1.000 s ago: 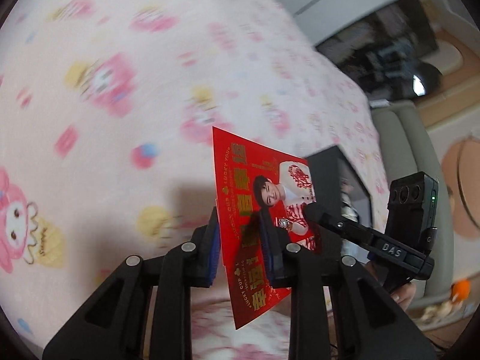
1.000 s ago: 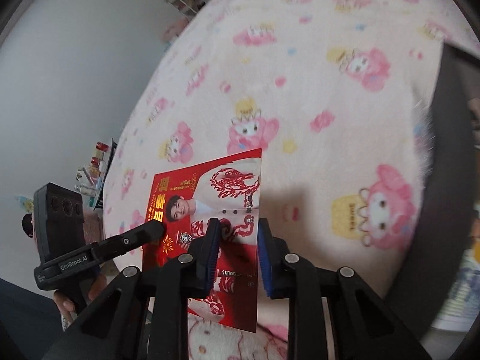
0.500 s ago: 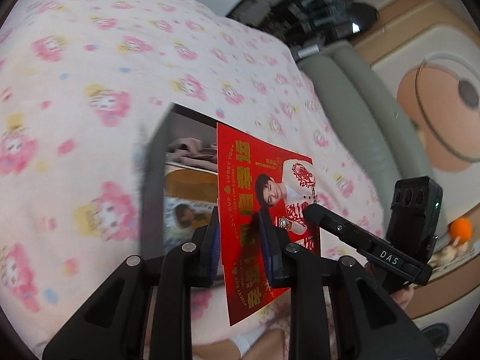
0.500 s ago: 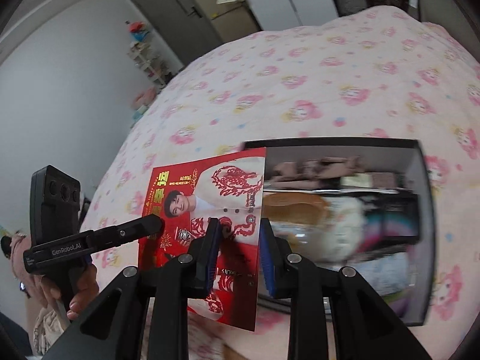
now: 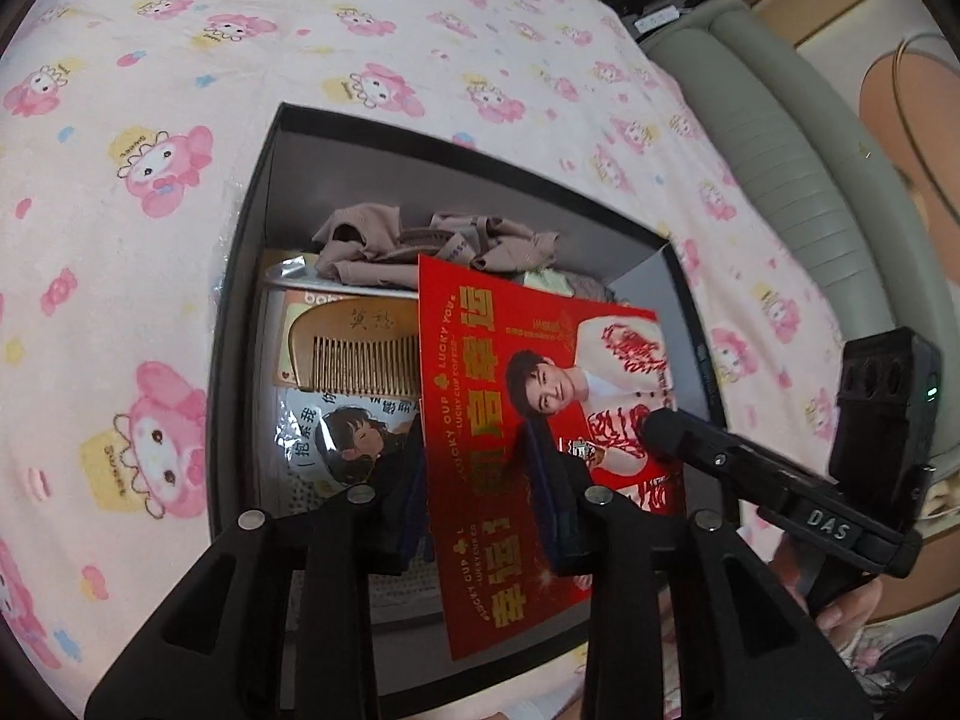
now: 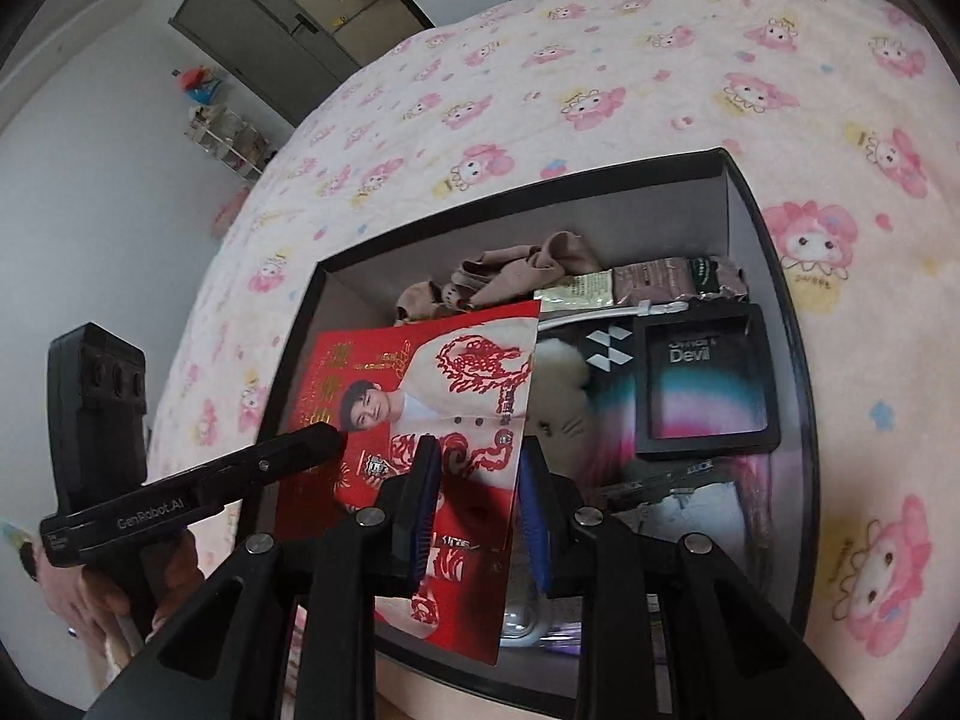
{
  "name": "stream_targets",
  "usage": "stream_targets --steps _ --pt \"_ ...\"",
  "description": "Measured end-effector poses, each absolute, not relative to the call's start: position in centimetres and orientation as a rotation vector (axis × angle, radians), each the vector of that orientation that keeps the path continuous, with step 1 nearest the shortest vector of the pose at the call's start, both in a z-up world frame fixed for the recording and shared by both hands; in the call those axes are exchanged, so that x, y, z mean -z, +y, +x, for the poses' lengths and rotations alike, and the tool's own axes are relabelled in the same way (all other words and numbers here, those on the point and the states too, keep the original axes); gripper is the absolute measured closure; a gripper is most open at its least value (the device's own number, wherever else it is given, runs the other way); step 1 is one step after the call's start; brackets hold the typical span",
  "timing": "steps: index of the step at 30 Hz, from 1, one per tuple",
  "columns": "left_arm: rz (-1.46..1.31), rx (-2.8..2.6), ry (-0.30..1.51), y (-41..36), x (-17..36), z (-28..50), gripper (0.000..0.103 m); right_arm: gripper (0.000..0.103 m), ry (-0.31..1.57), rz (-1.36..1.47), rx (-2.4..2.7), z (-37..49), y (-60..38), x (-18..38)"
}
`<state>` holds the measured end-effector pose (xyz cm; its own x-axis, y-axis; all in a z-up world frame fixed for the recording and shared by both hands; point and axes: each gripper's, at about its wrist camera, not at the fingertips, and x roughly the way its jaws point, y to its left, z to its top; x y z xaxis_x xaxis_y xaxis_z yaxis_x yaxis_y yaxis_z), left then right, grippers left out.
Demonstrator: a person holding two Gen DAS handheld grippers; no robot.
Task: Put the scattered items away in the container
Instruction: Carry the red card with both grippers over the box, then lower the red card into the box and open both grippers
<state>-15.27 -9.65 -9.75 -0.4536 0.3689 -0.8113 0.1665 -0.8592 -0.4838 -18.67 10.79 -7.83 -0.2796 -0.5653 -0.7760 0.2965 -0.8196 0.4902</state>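
A red card (image 5: 522,420) printed with a man's portrait hangs over the open black box (image 5: 240,276). My left gripper (image 5: 480,480) is shut on its left part. My right gripper (image 6: 474,492) is shut on its right part (image 6: 456,420). The box (image 6: 798,420) holds a wooden comb (image 5: 354,354), crumpled tan cloth (image 5: 420,240), a black framed picture (image 6: 708,384) and packets. The right gripper's body (image 5: 780,474) shows in the left wrist view, the left gripper's body (image 6: 180,492) in the right wrist view.
The box lies on a pink cartoon-print blanket (image 5: 180,90) covering a bed. A grey padded headboard (image 5: 780,138) is to the right in the left wrist view. A door and shelves (image 6: 240,138) stand far behind in the right wrist view.
Both grippers have carried the card from above the blanket to over the open box, and closer down to it. Both stay shut on the card.
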Motion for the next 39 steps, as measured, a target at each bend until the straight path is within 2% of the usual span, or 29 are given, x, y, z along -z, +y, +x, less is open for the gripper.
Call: stream_targets --steps 10,14,19,26,30,31,33,39 --pt "-1.769 -2.419 -0.673 -8.1 11.7 -15.3 0.064 0.08 -0.272 1.604 2.095 -18.6 10.3 11.0" --pt "-1.816 -2.43 -0.65 -7.7 12.0 -15.0 0.063 0.08 -0.256 1.636 2.081 -18.7 10.1 11.7" --pt "-1.868 -2.437 -0.636 -7.5 11.9 -14.8 0.057 0.079 -0.244 1.657 2.052 -18.4 10.0 11.8" --pt "-1.923 -2.419 -0.615 -7.4 11.3 -14.1 0.055 0.08 -0.194 1.671 2.01 -18.2 10.1 11.5" --pt "-1.916 -2.441 -0.605 -7.8 9.8 -13.6 0.054 0.079 -0.175 1.619 2.06 -18.1 11.5 9.7" --pt "-1.916 -2.469 -0.583 -7.8 9.2 -13.5 0.049 0.078 -0.168 1.605 2.101 -18.1 11.9 9.3" --pt "-1.89 -2.563 -0.512 -7.9 7.9 -13.5 0.047 0.076 -0.17 1.573 2.178 -18.3 12.6 8.5" --pt "-1.765 -2.624 -0.538 -9.0 6.8 -16.5 0.05 0.076 -0.144 1.484 2.278 -19.9 11.1 8.1"
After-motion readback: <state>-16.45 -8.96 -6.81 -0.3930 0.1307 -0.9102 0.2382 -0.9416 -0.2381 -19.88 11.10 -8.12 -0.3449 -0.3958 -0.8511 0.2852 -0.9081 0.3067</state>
